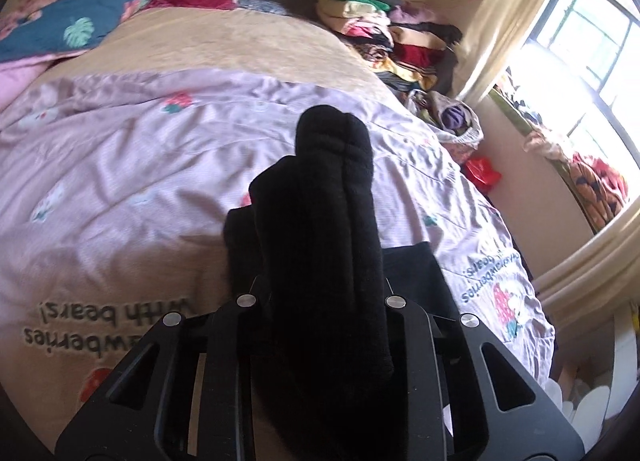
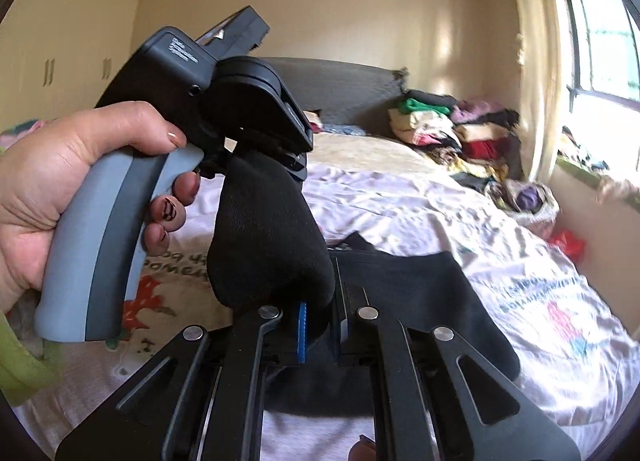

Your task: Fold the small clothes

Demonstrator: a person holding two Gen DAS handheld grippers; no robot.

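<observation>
**A:** Where is the sock?

**B:** The black sock (image 2: pixel 264 237) hangs in the air between my two grippers, lifted clear of the bed. My left gripper (image 2: pixel 280 153) is clamped on its upper end, and the bundle bulges down from there to my right gripper (image 2: pixel 320 325), whose jaws are drawn together on the lower end. In the left wrist view the sock (image 1: pixel 324 245) runs straight up the middle between the fingers, in thick doubled layers.

**A:** Why hold it at both ends?

**B:** I judge it keeps the bundle taut and off the covers, so the layers stay stacked while I carry it or tuck one end over. With one grip it would likely sag open.

**A:** And your hand?

**B:** My left hand (image 2: pixel 60 181) wraps the grey handle, fingers on the trigger.

**A:** What lies beneath?

**B:** A second dark garment (image 2: pixel 420 293) lies flat on the pink quilt (image 1: pixel 120 165), just below the sock. The quilt is rumpled, printed with strawberries and bears. Beyond it there is a tan blanket (image 1: pixel 240 41), then a heap of mixed clothes (image 1: pixel 384 33) near the bed's far corner.

**A:** The room?

**B:** Cream walls, built-in cupboards (image 2: pixel 76 61), a bright window (image 2: pixel 600 49) with pale curtains.
</observation>
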